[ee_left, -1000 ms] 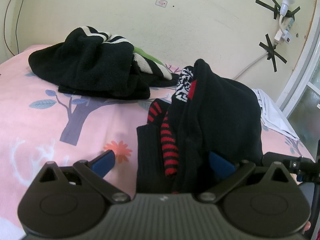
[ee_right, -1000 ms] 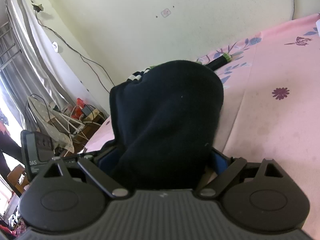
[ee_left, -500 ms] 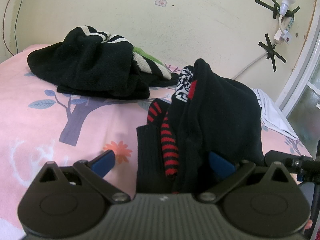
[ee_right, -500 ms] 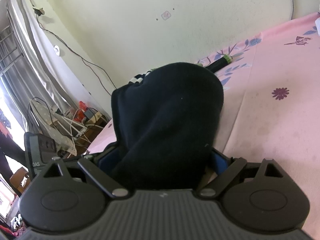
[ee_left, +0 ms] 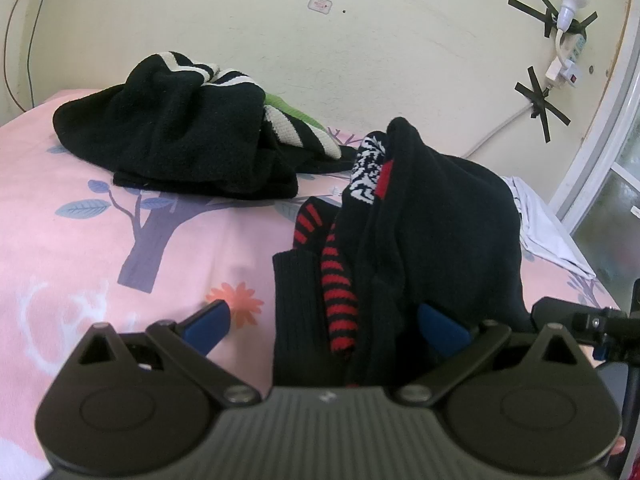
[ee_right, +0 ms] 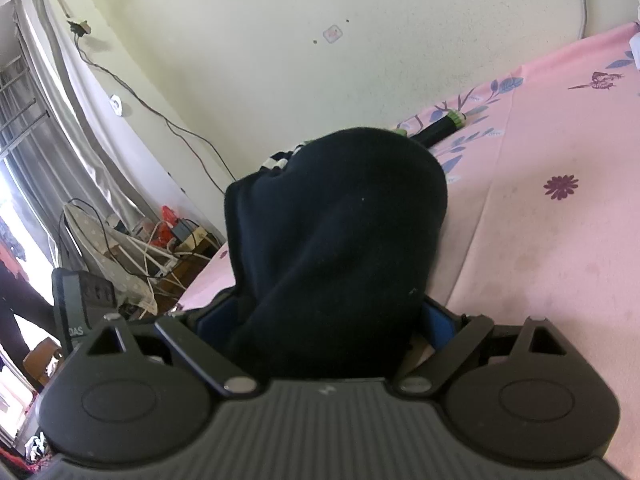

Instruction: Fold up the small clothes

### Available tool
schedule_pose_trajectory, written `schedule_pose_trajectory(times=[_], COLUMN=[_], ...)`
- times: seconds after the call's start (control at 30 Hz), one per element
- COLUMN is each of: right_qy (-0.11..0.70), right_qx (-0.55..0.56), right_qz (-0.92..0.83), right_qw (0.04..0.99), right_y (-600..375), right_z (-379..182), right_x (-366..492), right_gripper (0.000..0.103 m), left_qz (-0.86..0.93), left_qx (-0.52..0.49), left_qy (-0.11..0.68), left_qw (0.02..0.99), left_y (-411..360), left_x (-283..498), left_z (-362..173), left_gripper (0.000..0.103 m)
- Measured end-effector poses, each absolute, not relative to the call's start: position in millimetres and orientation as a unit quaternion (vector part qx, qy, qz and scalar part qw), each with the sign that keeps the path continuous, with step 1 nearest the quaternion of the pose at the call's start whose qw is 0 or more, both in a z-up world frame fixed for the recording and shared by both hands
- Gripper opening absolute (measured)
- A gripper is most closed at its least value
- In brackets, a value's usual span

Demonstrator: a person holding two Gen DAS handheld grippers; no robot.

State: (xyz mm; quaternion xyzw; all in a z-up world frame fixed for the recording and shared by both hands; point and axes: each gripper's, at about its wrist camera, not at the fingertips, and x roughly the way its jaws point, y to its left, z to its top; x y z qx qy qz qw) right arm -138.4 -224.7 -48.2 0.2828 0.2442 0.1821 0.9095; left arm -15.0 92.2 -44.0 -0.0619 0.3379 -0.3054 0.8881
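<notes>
A heap of dark small clothes (ee_left: 440,232) lies on the pink bedsheet (ee_left: 80,264), with a red-and-black striped sock (ee_left: 340,292) and a black-and-white patterned piece (ee_left: 366,172) in it. My left gripper (ee_left: 324,322) is open; the heap's left edge lies between its blue fingers (ee_left: 208,320), and the left finger is clear of the cloth. My right gripper (ee_right: 326,320) also stands wide, and a bulky black garment (ee_right: 340,232) fills the gap between its fingers (ee_right: 438,318). In the left wrist view its body (ee_left: 580,320) sits low at the heap's right side.
A second pile of black clothes with white stripes and a green piece (ee_left: 180,132) lies at the back near the wall. White cloth (ee_left: 548,236) lies at the right by the window. A power strip and bulb (ee_left: 568,36) hang on the wall. Off the bed's left edge, a drying rack and cables (ee_right: 132,248) stand.
The right wrist view has shifted slightly, showing a little more of the room at the left. The clothes and both grippers' finger spacing look the same.
</notes>
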Motion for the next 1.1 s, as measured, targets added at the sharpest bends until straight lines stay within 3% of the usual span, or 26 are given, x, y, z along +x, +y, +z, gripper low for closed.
schedule_pose_trajectory(times=[0.2, 0.43, 0.5, 0.53, 0.6, 0.67, 0.8, 1.1], right_qy=[0.239, 0.292, 0.293, 0.291, 0.280, 0.268, 0.227, 0.112], right_qx=[0.292, 0.250, 0.260, 0.260, 0.258, 0.240, 0.208, 0.189], right_qz=[0.182, 0.171, 0.161, 0.160, 0.169, 0.177, 0.160, 0.012], right_qw=[0.908, 0.907, 0.906, 0.906, 0.909, 0.916, 0.938, 0.975], right_y=[-226, -200, -205, -207, -212, -216, -240, -424], right_z=[-49, -40, -40, -40, -35, -26, -3, 74], right_x=[-137, -99, -101, -104, -112, -118, -129, -137], right_gripper=[0.087, 0.091, 0.074, 0.069, 0.039, 0.032, 0.031, 0.031], left_qz=[-0.306, -0.347, -0.350, -0.356, -0.353, -0.357, -0.409, -0.532], left_qx=[-0.067, -0.113, -0.114, -0.116, -0.100, -0.095, -0.134, -0.065], left_qy=[0.341, 0.360, 0.364, 0.367, 0.373, 0.379, 0.386, 0.310], left_qw=[0.886, 0.859, 0.855, 0.852, 0.852, 0.848, 0.816, 0.785], left_y=[93, 89, 86, 84, 73, 63, 29, -207], left_x=[-15, -4, -3, -3, -6, -5, 14, 65], left_z=[-43, -44, -43, -43, -40, -35, -12, 73], left_gripper=[0.103, 0.103, 0.101, 0.093, 0.089, 0.087, 0.072, 0.072])
